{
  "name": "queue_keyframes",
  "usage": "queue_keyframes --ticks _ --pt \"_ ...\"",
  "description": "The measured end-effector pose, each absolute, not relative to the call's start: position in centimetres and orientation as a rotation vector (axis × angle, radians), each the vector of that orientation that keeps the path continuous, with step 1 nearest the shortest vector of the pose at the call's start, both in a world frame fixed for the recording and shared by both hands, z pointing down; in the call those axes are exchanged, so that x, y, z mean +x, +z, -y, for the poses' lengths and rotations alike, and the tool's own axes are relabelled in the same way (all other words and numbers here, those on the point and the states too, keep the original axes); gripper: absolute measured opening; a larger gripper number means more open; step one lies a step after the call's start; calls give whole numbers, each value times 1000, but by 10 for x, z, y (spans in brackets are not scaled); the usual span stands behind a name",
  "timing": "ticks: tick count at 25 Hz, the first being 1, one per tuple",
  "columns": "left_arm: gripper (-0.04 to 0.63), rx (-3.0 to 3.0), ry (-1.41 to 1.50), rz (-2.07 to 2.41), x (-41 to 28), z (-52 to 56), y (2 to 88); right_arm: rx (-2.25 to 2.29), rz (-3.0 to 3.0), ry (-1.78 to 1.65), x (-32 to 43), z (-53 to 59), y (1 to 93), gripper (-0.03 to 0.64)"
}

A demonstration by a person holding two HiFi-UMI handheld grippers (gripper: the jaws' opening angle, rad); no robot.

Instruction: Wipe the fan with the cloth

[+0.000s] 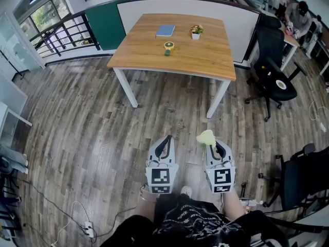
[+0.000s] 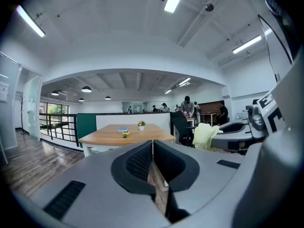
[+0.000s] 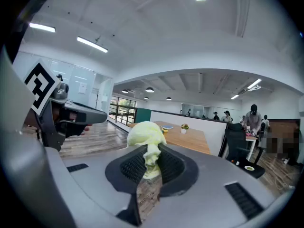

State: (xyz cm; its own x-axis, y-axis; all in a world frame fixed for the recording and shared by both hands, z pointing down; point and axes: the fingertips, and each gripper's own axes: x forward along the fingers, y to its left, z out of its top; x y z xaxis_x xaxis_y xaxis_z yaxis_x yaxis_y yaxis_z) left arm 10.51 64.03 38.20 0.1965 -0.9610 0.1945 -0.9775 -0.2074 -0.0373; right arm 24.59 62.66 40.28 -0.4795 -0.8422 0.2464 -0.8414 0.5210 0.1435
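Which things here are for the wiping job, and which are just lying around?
For the job: the cloth, pinched in the right gripper; the fan, probably that little yellow-green thing on the table.

Just lying about: the blue book, the potted plant, the black office chair.
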Motion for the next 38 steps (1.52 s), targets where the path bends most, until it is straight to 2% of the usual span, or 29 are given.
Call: queue_keyframes --ticks 12,13,15,20,21,32,38 --pt "29 2342 251 1863 101 -649 389 1324 2519 18 222 -641 411 58" --pt "44 2345 231 1837 102 -649 390 1320 2528 21 220 -640 411 60" --pt "155 2357 188 1775 105 -650 391 1320 2536 23 219 -640 410 60" --pt "292 2369 155 1734 105 -651 391 1331 2542 27 222 -638 409 61" --pt "304 2368 158 1733 106 -652 392 1330 2543 33 224 -638 409 61" --pt "304 2364 247 1757 117 -646 411 1273 2544 69 230 -623 425 61" --pt "305 2367 237 1702 102 -594 428 1292 2524 37 211 -574 425 60"
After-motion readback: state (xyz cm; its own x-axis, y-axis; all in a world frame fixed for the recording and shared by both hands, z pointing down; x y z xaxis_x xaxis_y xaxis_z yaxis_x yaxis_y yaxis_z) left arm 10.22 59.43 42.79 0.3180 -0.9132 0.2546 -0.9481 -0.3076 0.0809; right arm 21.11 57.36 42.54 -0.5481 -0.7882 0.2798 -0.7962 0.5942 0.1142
